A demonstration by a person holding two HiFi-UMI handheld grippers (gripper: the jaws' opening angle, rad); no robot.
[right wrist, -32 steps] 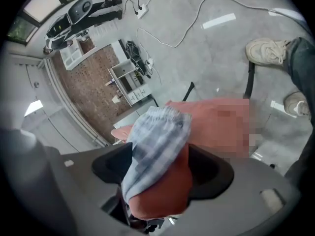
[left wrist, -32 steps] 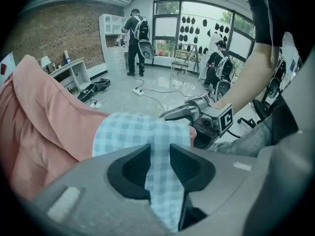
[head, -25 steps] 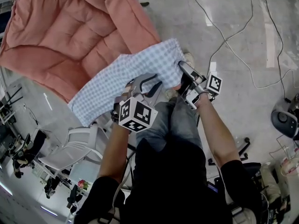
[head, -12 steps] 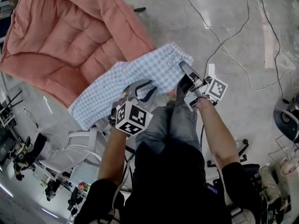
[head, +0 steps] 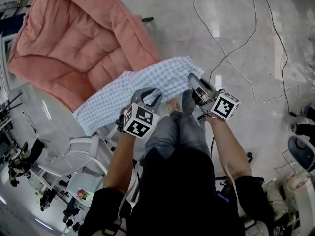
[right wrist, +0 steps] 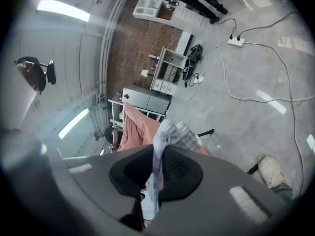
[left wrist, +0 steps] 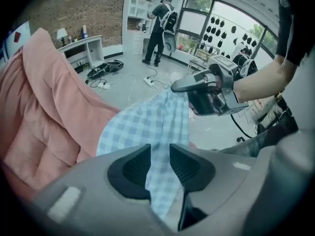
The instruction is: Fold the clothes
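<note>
Fingers (left wrist: 130, 166) of the left gripper (head: 149, 93) clamp a blue checked garment (head: 142, 80), perhaps a shirt, at a pink cushion (head: 74, 43)'s edge; those of the right gripper (head: 193, 78), just closing, pinch its other end

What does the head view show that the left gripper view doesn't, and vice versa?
Only head view: the cube on the left gripper, and the wearer's jeans. Only left gripper view: that gripper's pads clamped on the cloth, a brick wall, a distant person. Both: cloth, pink cushion, and right gripper, whose jaws have just been closing with cloth between them.
</note>
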